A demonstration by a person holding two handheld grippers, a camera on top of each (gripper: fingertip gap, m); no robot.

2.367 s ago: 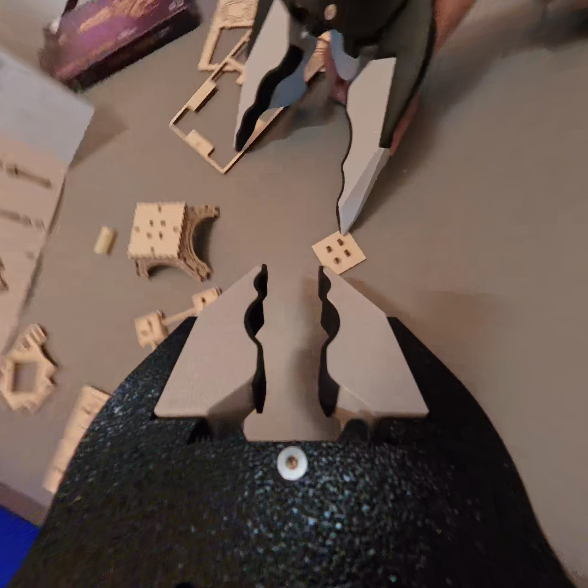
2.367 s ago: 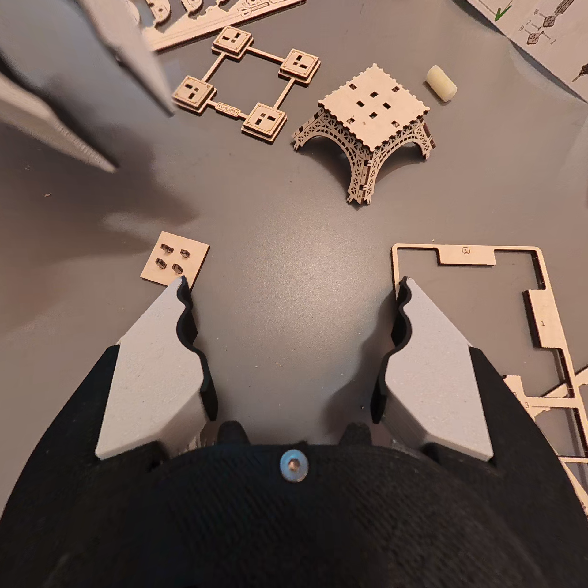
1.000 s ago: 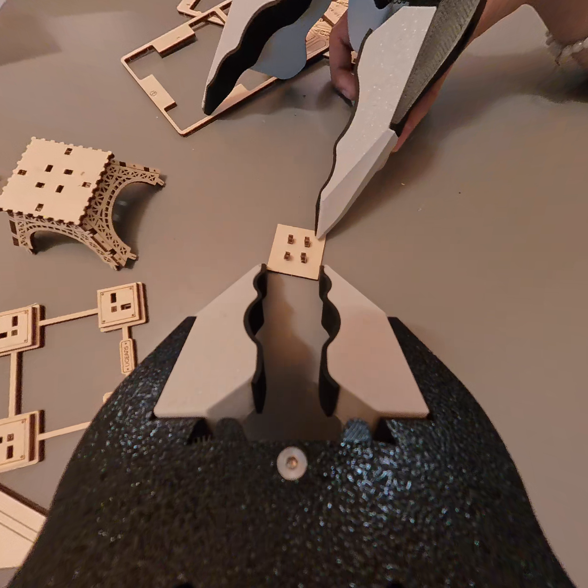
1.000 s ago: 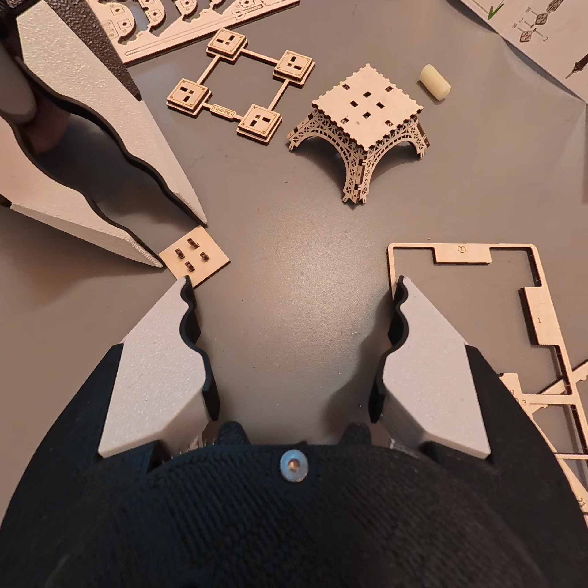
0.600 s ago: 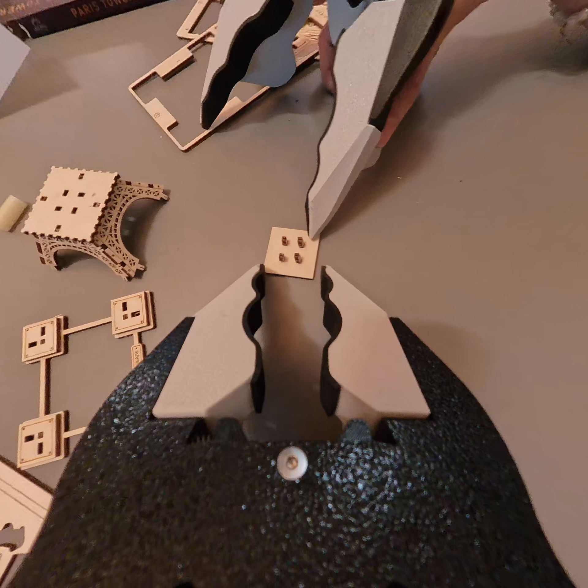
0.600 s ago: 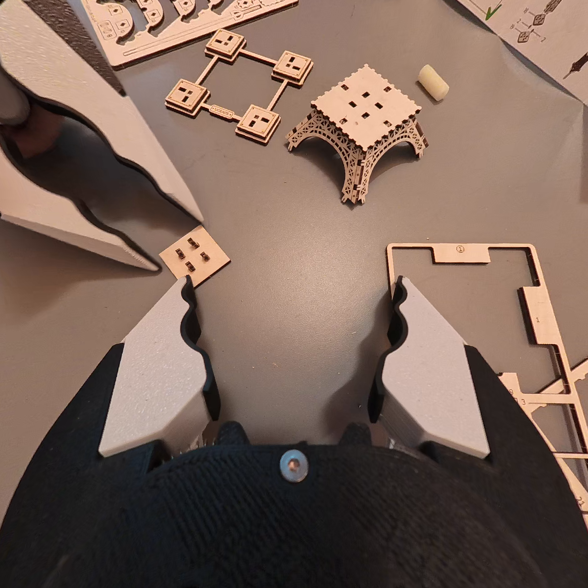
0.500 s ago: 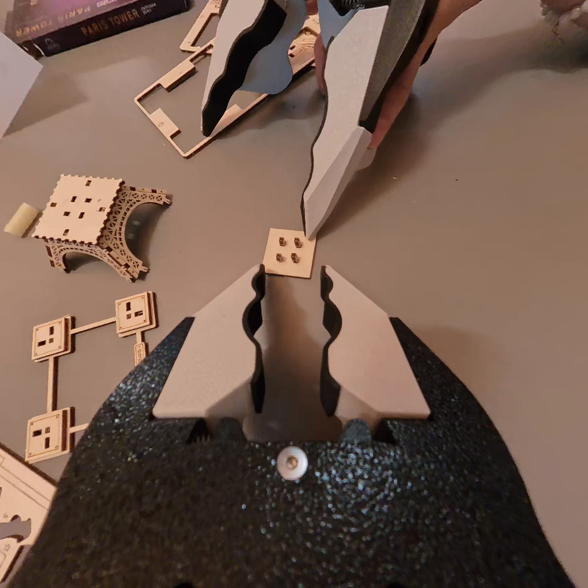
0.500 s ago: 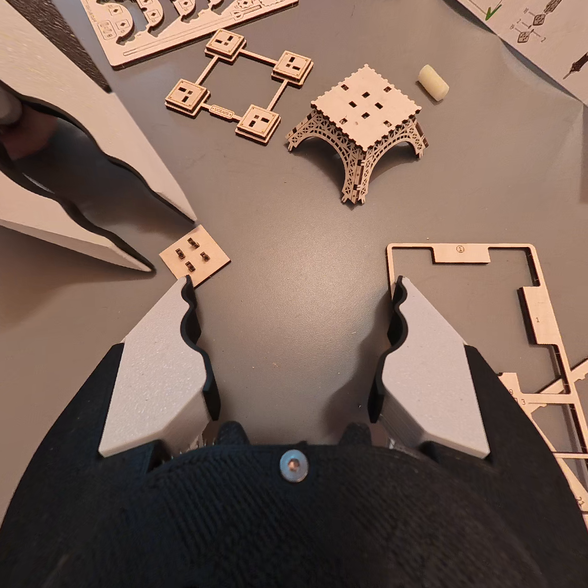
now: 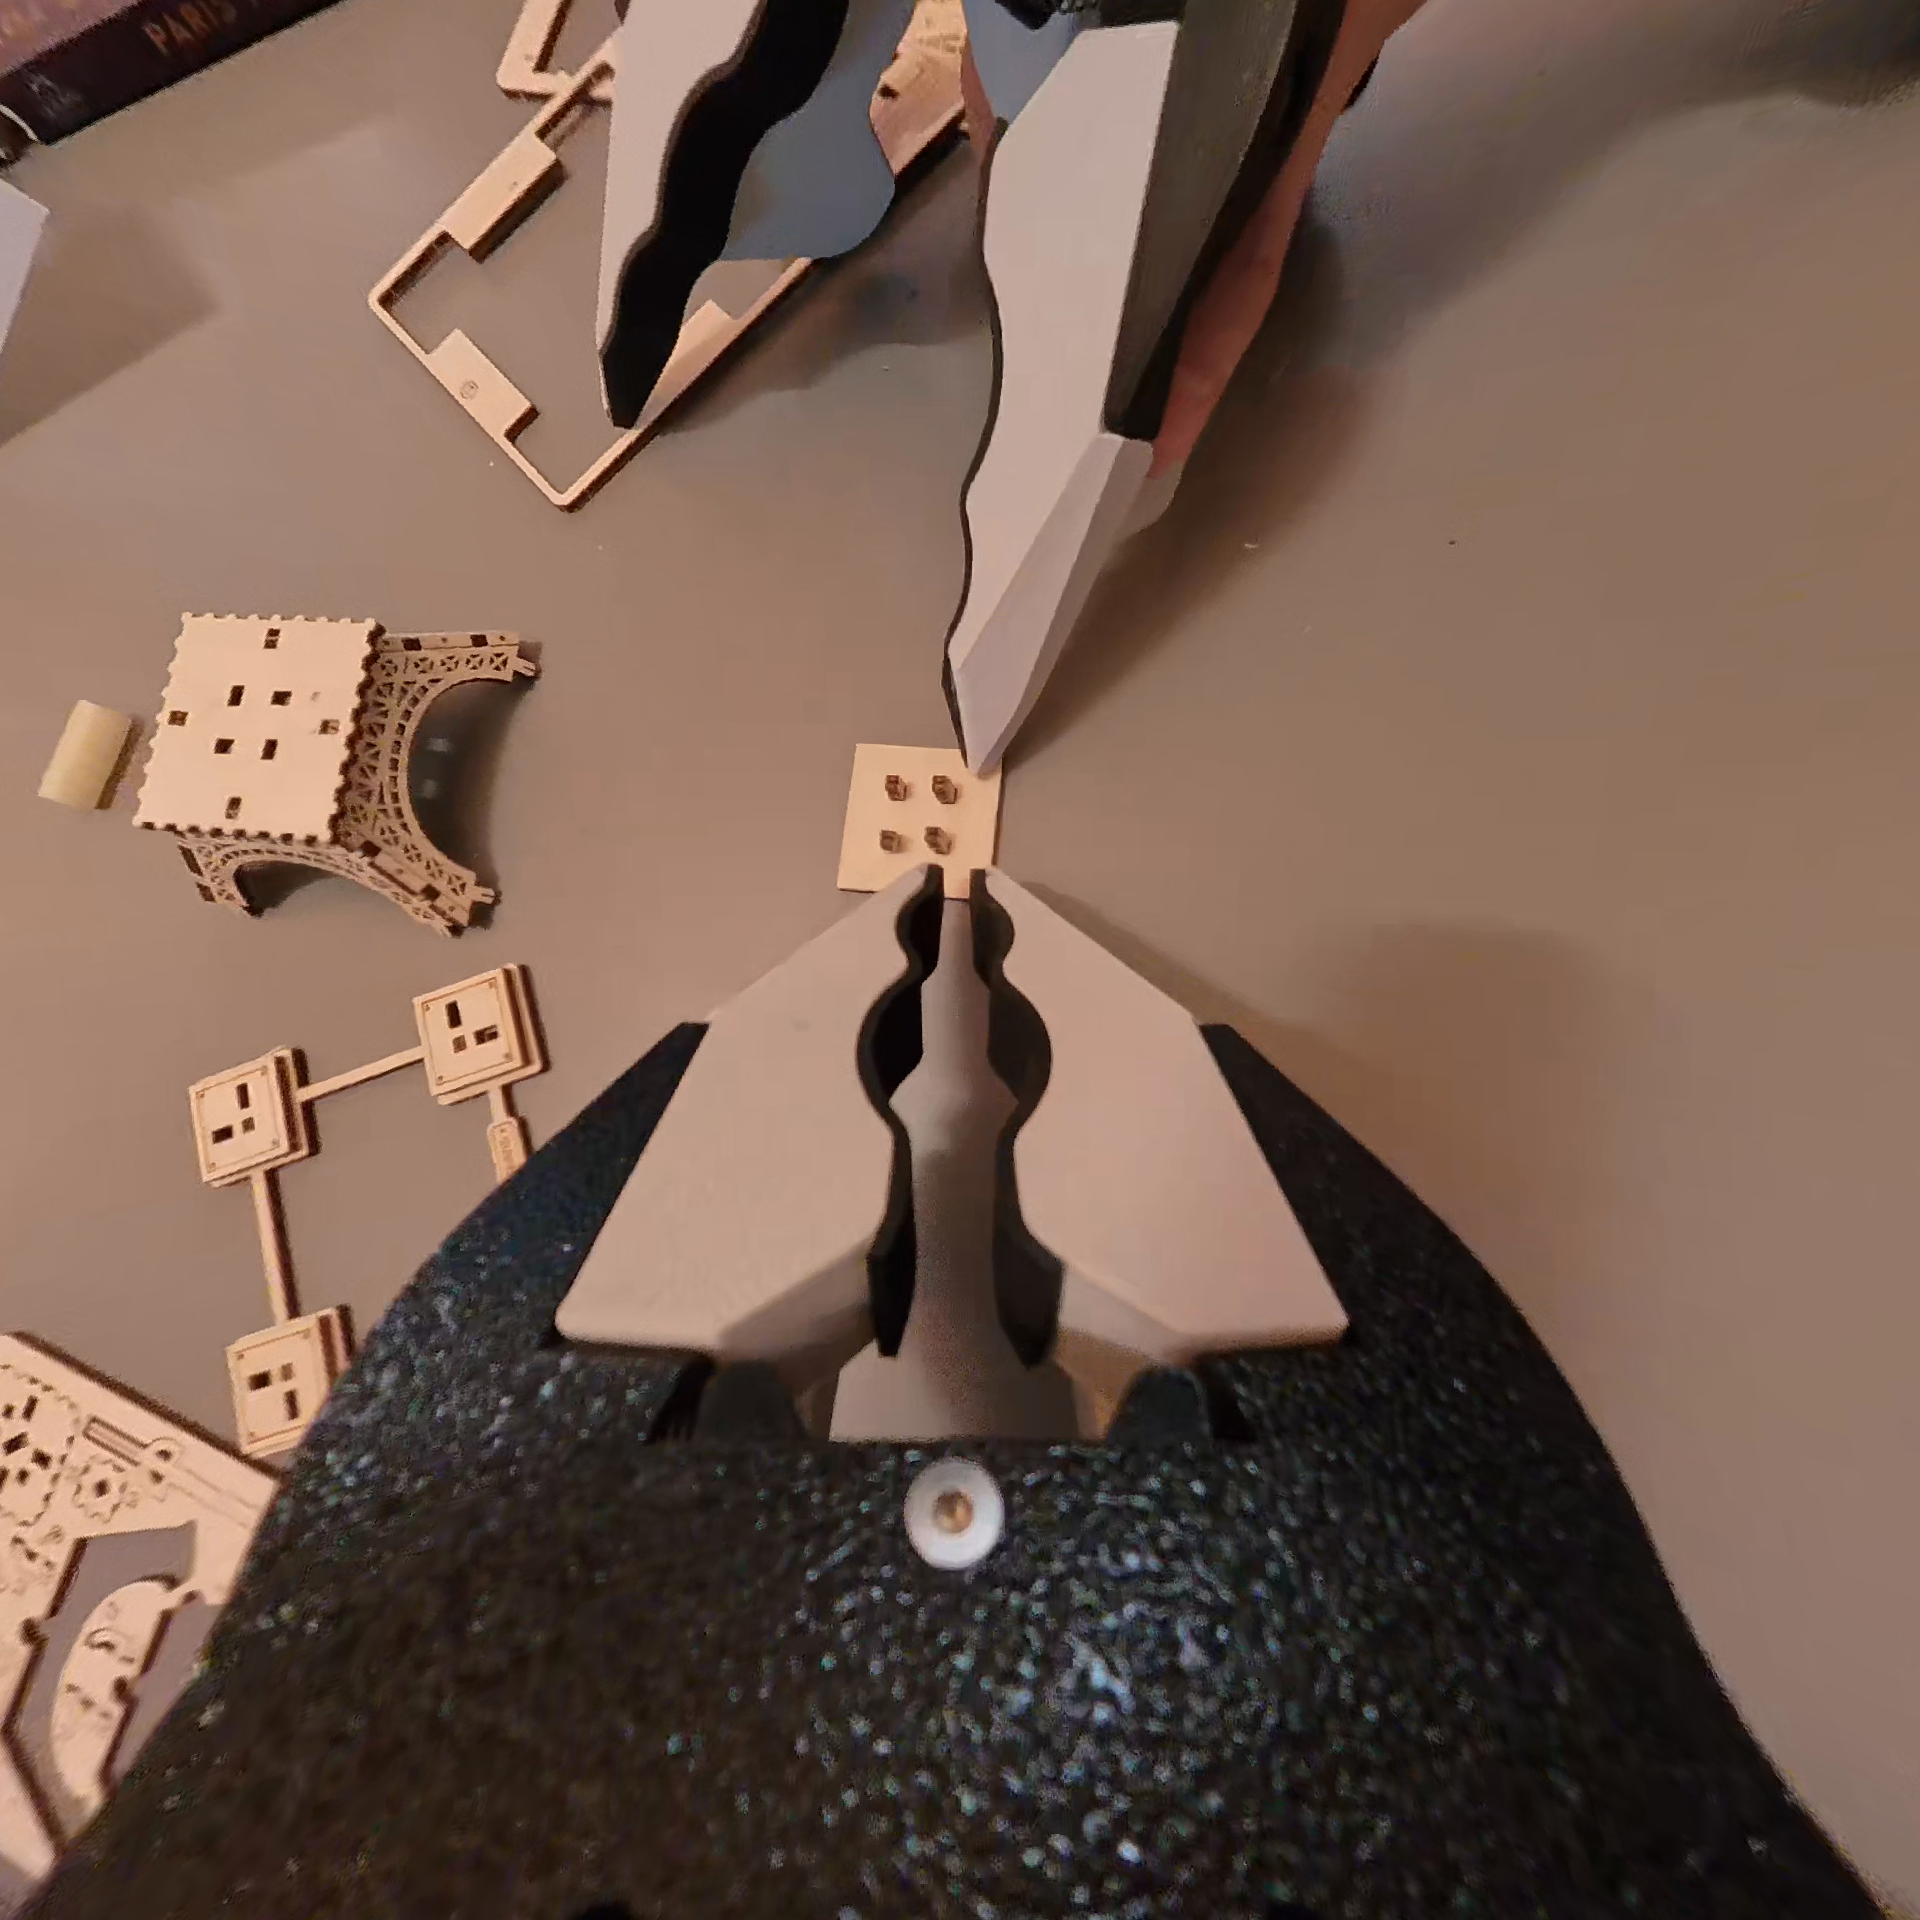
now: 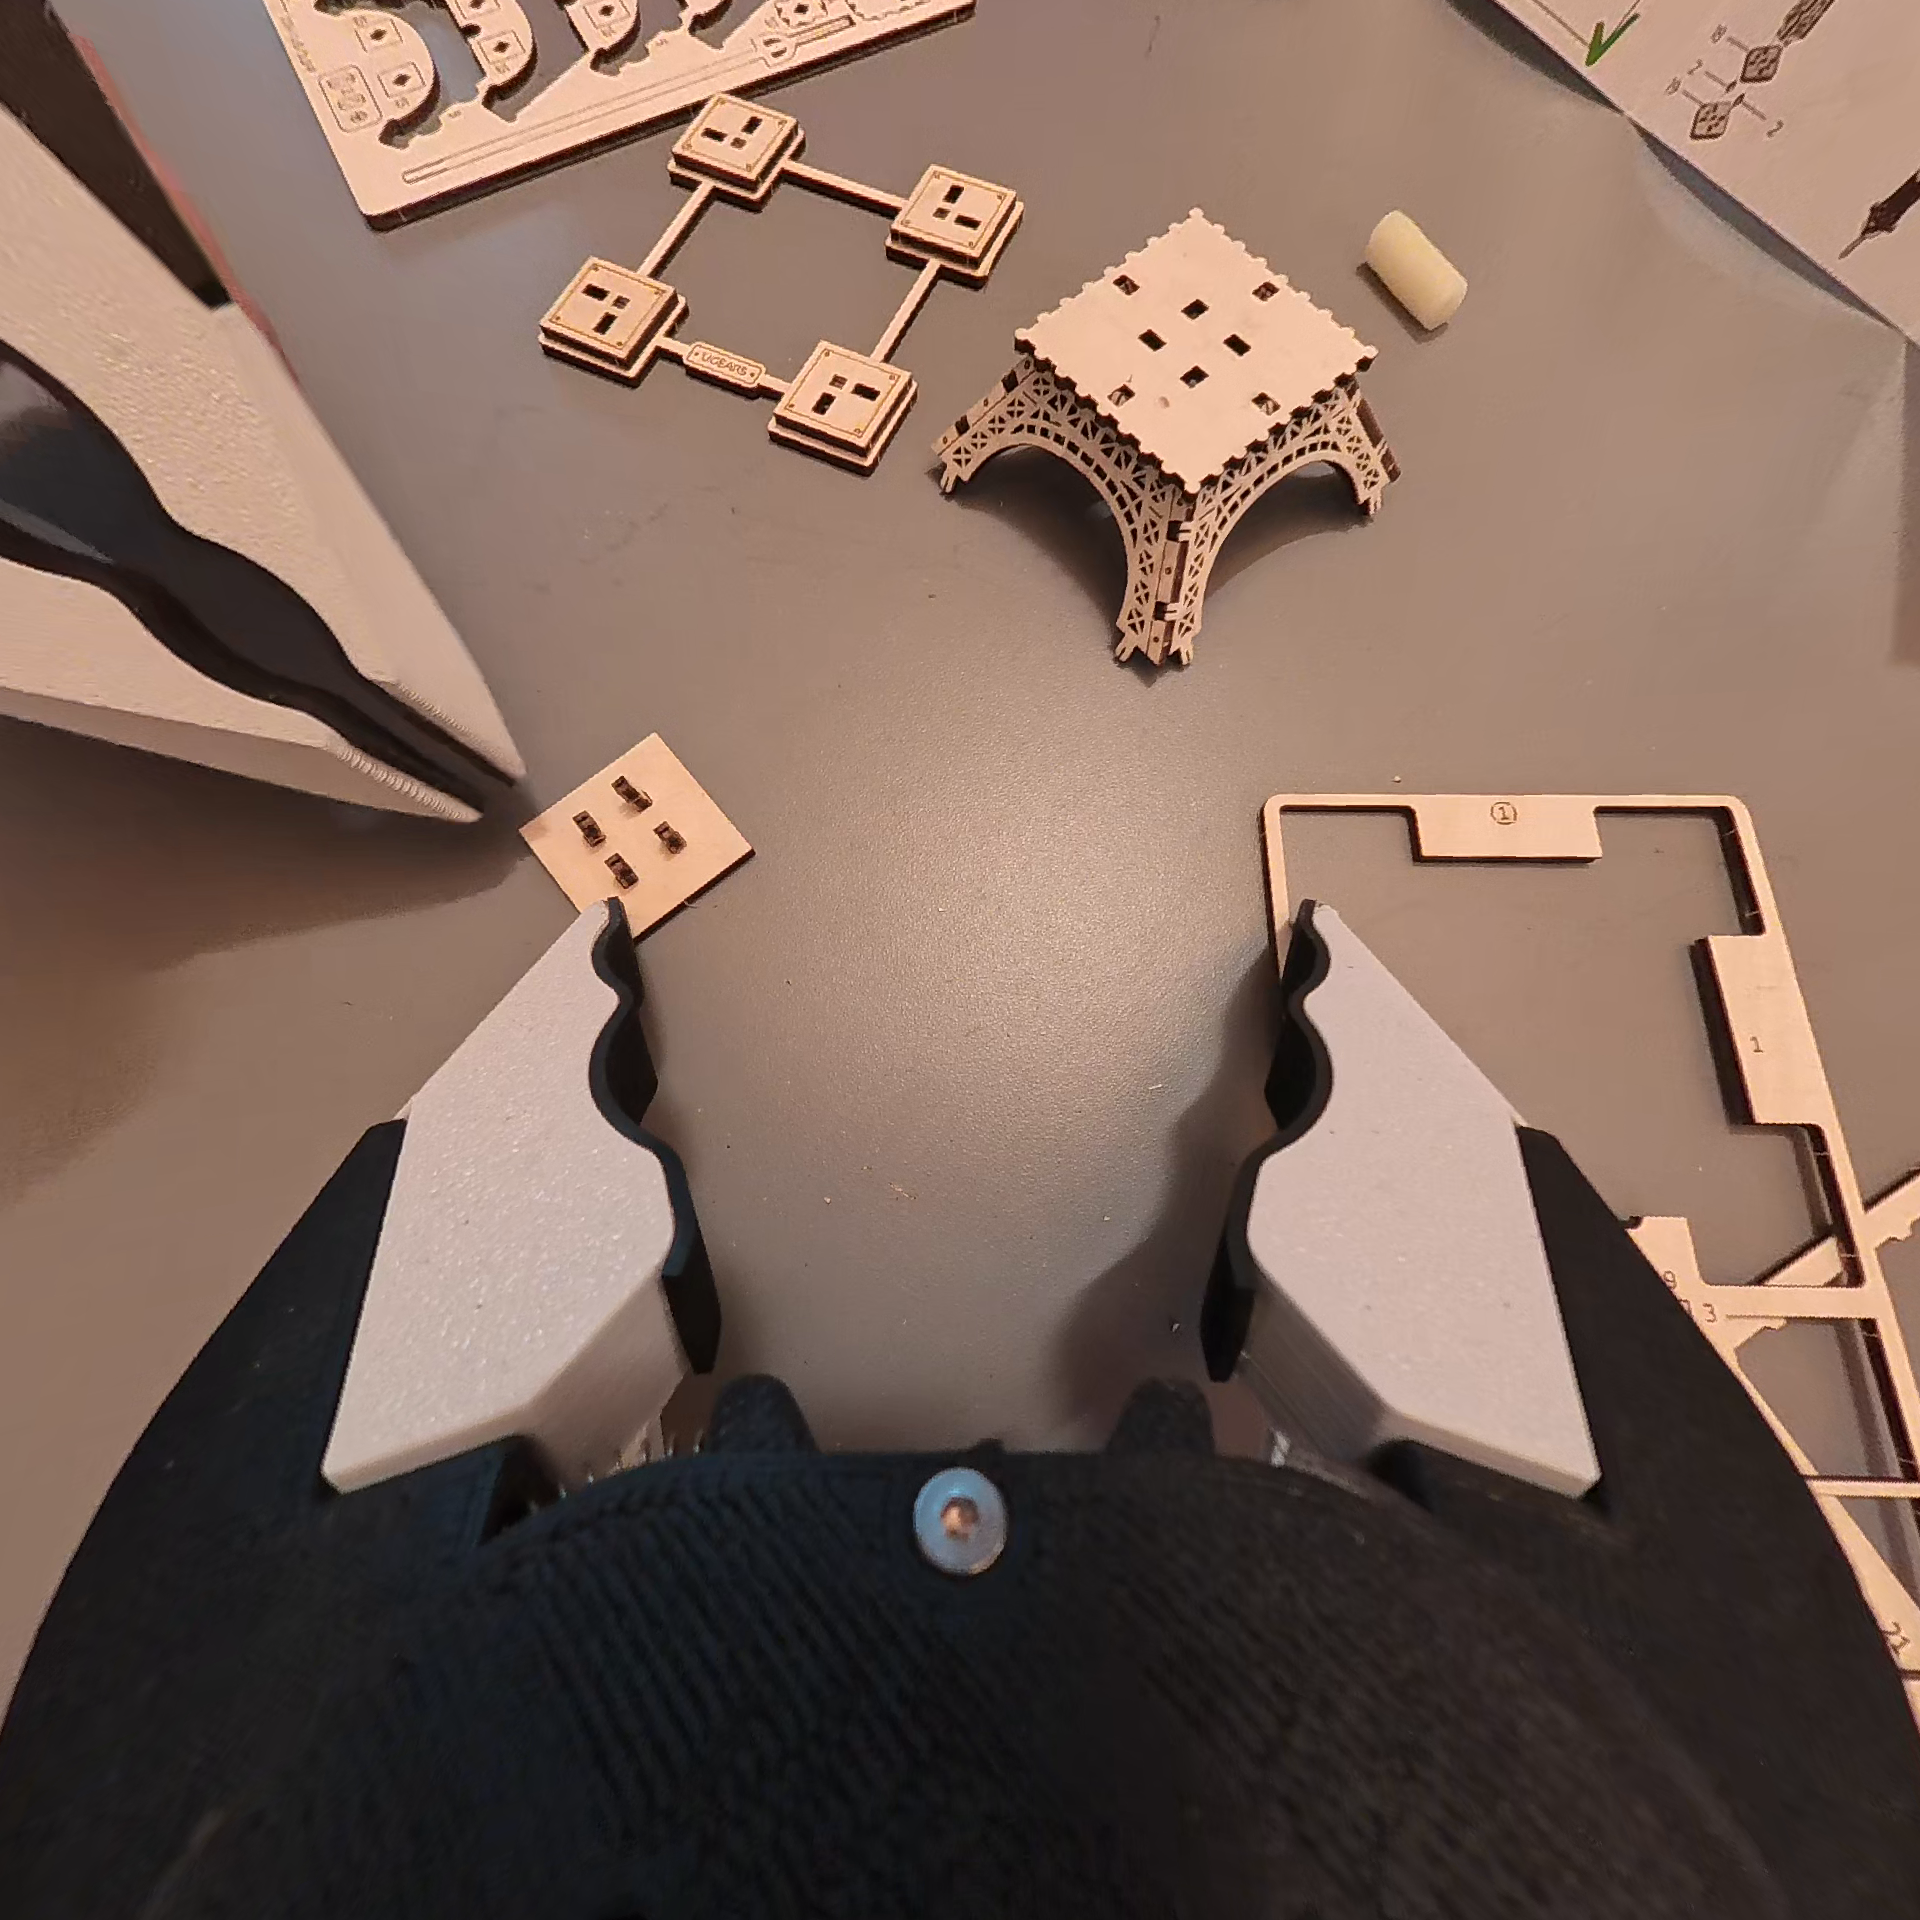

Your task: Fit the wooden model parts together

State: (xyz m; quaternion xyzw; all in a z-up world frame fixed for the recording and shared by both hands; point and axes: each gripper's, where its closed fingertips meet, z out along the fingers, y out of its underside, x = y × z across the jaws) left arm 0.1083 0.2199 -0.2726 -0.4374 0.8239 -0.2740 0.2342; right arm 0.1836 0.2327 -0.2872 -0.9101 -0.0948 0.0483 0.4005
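A small square wooden plate (image 9: 920,821) with four pegs lies flat on the grey table (image 9: 1455,935). My left gripper (image 9: 956,883) is nearly shut, with only a narrow gap. Its tips sit at the plate's near edge and hold nothing. My right gripper (image 10: 958,914) is wide open and empty. Its left fingertip (image 10: 608,920) touches the plate (image 10: 639,836). In the left wrist view the right gripper (image 9: 800,592) comes in from above. In the right wrist view the left gripper (image 10: 499,798) comes in from the left. The wooden tower base (image 10: 1174,416) stands apart.
A four-pad square frame (image 10: 779,312), a cream cylinder (image 10: 1415,272) and a parts sheet (image 10: 623,62) lie beyond the plate. An empty cut-out sheet (image 10: 1507,826) lies right, under my right finger. An instruction sheet (image 10: 1766,104) is at far right. A hand (image 9: 1247,312) holds the right gripper.
My left gripper's fingers have closed from a moderate gap to a narrow one at the plate's near edge. The right gripper has stayed open, with its fingertip on the plate.
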